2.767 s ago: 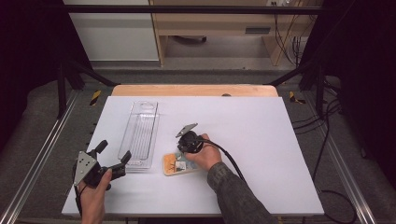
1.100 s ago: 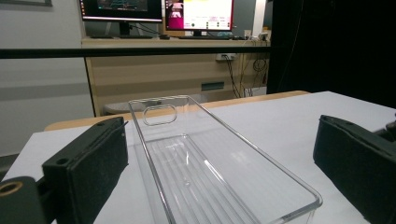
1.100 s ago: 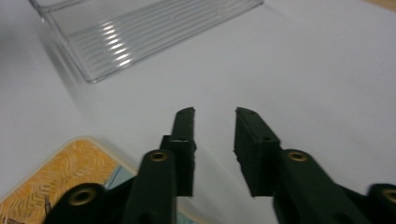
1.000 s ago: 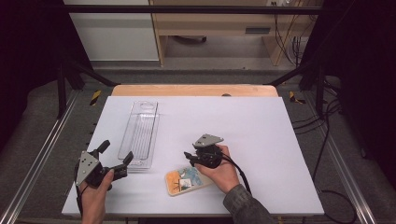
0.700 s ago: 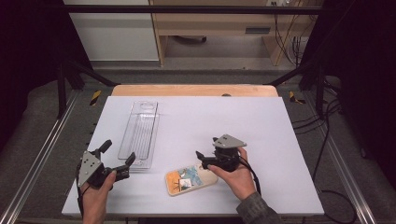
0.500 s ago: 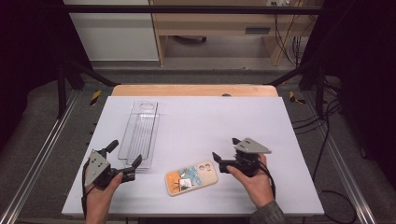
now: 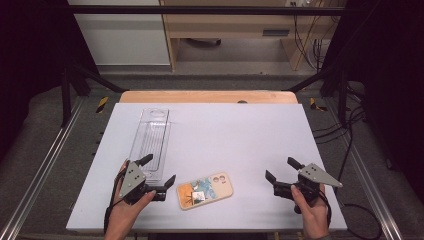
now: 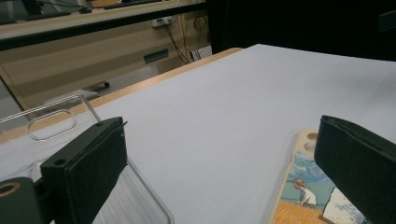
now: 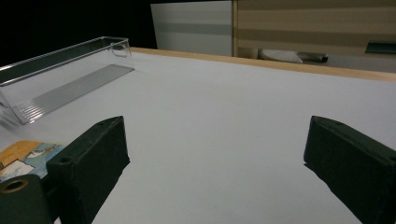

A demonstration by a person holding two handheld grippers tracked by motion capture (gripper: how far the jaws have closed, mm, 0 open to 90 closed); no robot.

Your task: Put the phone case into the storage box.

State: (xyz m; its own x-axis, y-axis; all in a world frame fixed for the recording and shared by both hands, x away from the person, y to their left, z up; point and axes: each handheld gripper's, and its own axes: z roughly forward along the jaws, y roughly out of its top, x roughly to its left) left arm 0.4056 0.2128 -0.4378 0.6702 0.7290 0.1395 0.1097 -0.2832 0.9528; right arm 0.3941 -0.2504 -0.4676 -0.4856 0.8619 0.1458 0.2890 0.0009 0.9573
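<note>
the phone case [image 7: 205, 190] is found lying flat on the table [image 7: 240, 130], near its front edge, between the two grippers and touching neither. the right gripper [image 7: 281, 174] is seen well to the right of the case, its jaws having just been opening and now spread wide with nothing between them. the left gripper [image 7: 159, 170] is held just beside the left end of the case, jaws likewise spread and empty; in the left gripper view the case [image 8: 303, 196] shows beside the right-hand jaw. the clear tray [image 7: 151, 139] stands apart, further back on the left.

progress is judged as follows: the case appears set down and released. if it is meant for the tray, that step is not yet done, as the tray is seen holding nothing.

materials noted: the case is a thin rounded rectangle with a cream rim, printed with a painted field scene in orange and blue, and pierced by round camera holes at one end. the tray is long, narrow, rigid transparent plastic with a ribbed floor and an oval slot in its end tab. the table top is matt, pale and smooth, edged in wood at the back.
</note>
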